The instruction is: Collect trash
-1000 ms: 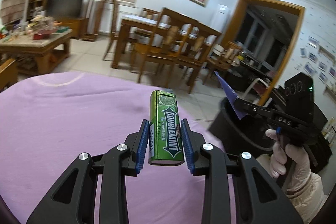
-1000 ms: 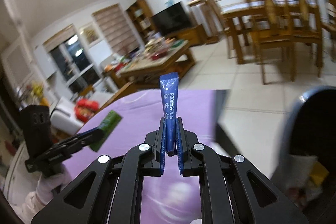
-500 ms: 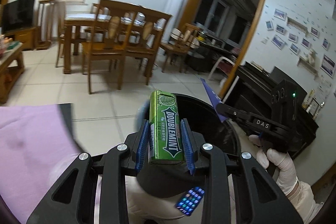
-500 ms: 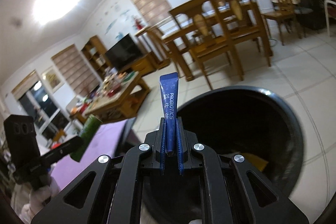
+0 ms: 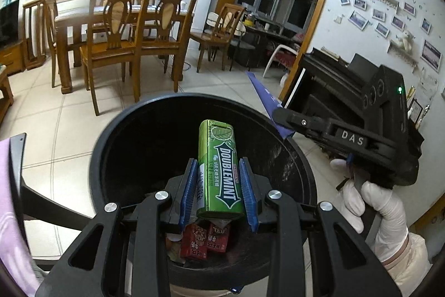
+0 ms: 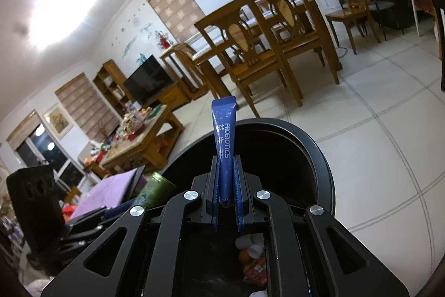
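tiled living room, wooden dining chairs behind. round black plastic trash bin directly below both tongs. left gripper clamped on green doublemint gum pack, long axis pointing forward over bin mouth. right gripper pinched tight on blue probiotics sachet, upright, above bin rim. probably ready to drop.

Green Doubleminit-style gum pack, labelled DOUBLEMINT, upright between blue pads, poised over the open mouth of the black round trash bin. Slim blue sachet, printed PROBIOTICS, pinched at its lower end, standing upright above the same bin. Inside at the bottom: red cartons and pale scraps.
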{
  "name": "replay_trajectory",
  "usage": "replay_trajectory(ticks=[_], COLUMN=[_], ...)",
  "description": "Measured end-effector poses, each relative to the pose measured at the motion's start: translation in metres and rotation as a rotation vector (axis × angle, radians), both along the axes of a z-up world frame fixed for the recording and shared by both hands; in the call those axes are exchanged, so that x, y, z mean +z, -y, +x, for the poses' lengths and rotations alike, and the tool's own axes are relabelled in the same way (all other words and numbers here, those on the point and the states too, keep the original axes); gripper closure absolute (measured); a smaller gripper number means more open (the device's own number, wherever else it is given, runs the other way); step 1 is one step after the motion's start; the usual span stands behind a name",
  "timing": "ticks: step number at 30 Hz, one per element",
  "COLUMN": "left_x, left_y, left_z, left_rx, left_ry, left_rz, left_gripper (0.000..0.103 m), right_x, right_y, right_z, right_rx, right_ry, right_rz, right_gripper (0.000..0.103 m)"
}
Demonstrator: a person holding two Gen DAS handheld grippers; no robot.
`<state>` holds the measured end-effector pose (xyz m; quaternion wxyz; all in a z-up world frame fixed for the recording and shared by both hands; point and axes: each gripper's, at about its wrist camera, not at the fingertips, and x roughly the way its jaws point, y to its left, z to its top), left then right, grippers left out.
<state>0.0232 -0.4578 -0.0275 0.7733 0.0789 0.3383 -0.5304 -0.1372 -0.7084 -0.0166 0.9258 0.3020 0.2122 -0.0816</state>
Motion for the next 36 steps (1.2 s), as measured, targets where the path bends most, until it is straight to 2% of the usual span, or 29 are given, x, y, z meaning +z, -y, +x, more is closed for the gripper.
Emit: replay_trajectory(ticks=[5, 9, 10, 11, 12, 13, 14, 15, 16, 18, 19, 26, 36], left_x=[-0.001, -0.001, 0.000, 0.001, 0.002, 0.003, 0.004, 0.005, 0.005, 0.005, 0.005, 0.006, 0.009], left_y=[0.008, 0.013, 0.013, 0.013, 0.014, 0.014, 0.014, 0.013, 0.012, 0.012, 0.013, 0.013, 0.010], left_z=[-0.004, -0.010, -0.011, -0.011, -0.012, -0.012, -0.013, -0.014, -0.016, -0.018, -0.019, -0.019, -0.022], left_rx=[-0.013, -0.021, -0.016, -0.012, -0.011, -0.009, -0.004, 0.000, 0.006, 0.005, 0.001, 0.006, -0.003], left_ry=[0.007, 0.021, 0.033, 0.043, 0.052, 0.062, 0.073, 0.084, 0.101, 0.120, 0.123, 0.136, 0.143], left_rz=[0.024, 0.043, 0.046, 0.048, 0.053, 0.058, 0.060, 0.057, 0.052, 0.055, 0.063, 0.069, 0.069], left_gripper=[0.072, 0.072, 0.070, 0.070, 0.068, 0.057, 0.049, 0.032, 0.026, 0.023, 0.016, 0.012, 0.008], right_x=[0.001, 0.010, 0.011, 0.012, 0.012, 0.014, 0.015, 0.017, 0.019, 0.022, 0.024, 0.029, 0.030], right_y=[-0.005, -0.024, -0.025, -0.025, -0.025, -0.027, -0.028, -0.030, -0.031, -0.034, -0.036, -0.045, -0.048], right_z=[0.013, 0.020, 0.020, 0.022, 0.021, 0.020, 0.019, 0.019, 0.019, 0.019, 0.018, 0.017, 0.016], right_rx=[0.011, 0.031, 0.039, 0.044, 0.047, 0.048, 0.047, 0.047, 0.053, 0.064, 0.066, 0.076, 0.073], right_ry=[0.006, 0.014, 0.020, 0.026, 0.036, 0.045, 0.057, 0.064, 0.067, 0.073, 0.075, 0.076, 0.072], right_rz=[0.009, 0.023, 0.028, 0.030, 0.036, 0.042, 0.050, 0.051, 0.048, 0.048, 0.049, 0.041, 0.041], right_gripper=[0.092, 0.090, 0.084, 0.067, 0.056, 0.039, 0.036, 0.036, 0.036, 0.034, 0.030, 0.023, 0.023])
